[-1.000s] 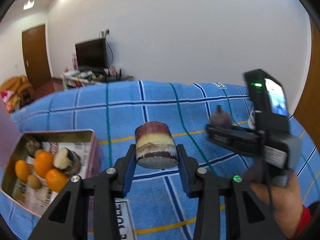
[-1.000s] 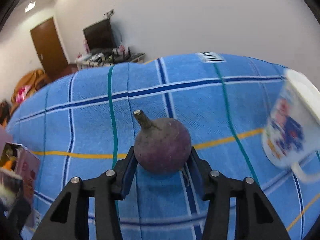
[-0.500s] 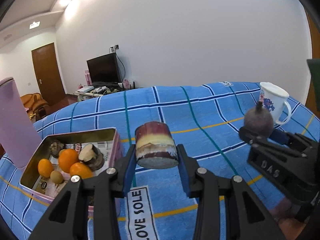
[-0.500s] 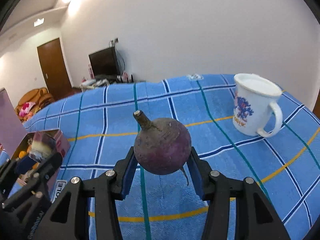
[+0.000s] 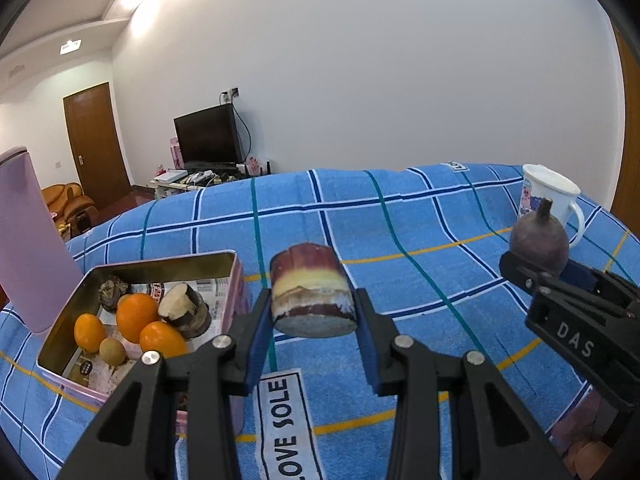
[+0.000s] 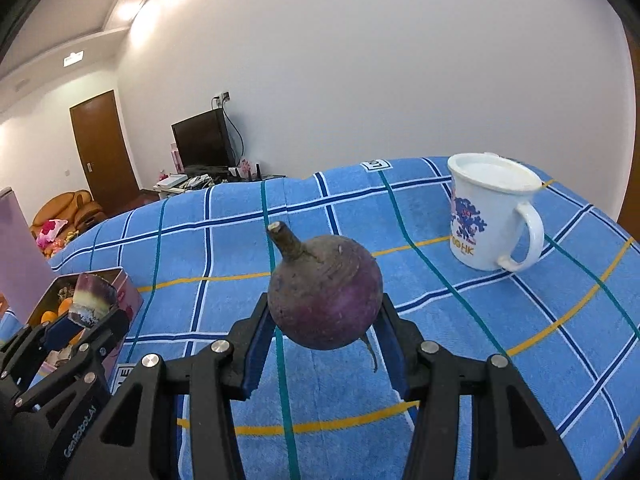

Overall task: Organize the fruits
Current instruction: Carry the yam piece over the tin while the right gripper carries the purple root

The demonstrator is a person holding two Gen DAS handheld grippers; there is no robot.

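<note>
My left gripper (image 5: pixel 312 344) is shut on a short sugarcane piece (image 5: pixel 310 288), purple with a yellow band, held above the blue checked cloth. My right gripper (image 6: pixel 324 354) is shut on a round purple beet-like root (image 6: pixel 324 292) with a stem. The root also shows at the right of the left wrist view (image 5: pixel 538 240). An open pink metal tin (image 5: pixel 168 268) at the left holds three oranges (image 5: pixel 136 314), a small brown fruit (image 5: pixel 112 351) and another cane piece (image 5: pixel 184 310). The left gripper with its cane shows in the right wrist view (image 6: pixel 90 300), over the tin.
A white mug (image 6: pixel 486 216) with a blue print stands on the cloth at the right. The tin's pink lid (image 5: pixel 28 240) stands upright at the far left. A "LOVE SOLE" label (image 5: pixel 286 420) lies on the cloth. A TV, door and sofa lie beyond.
Both grippers have lifted and drawn back with their loads still held. The mug and more of the tin have come into view. The right gripper has moved out to the right of the left one.
</note>
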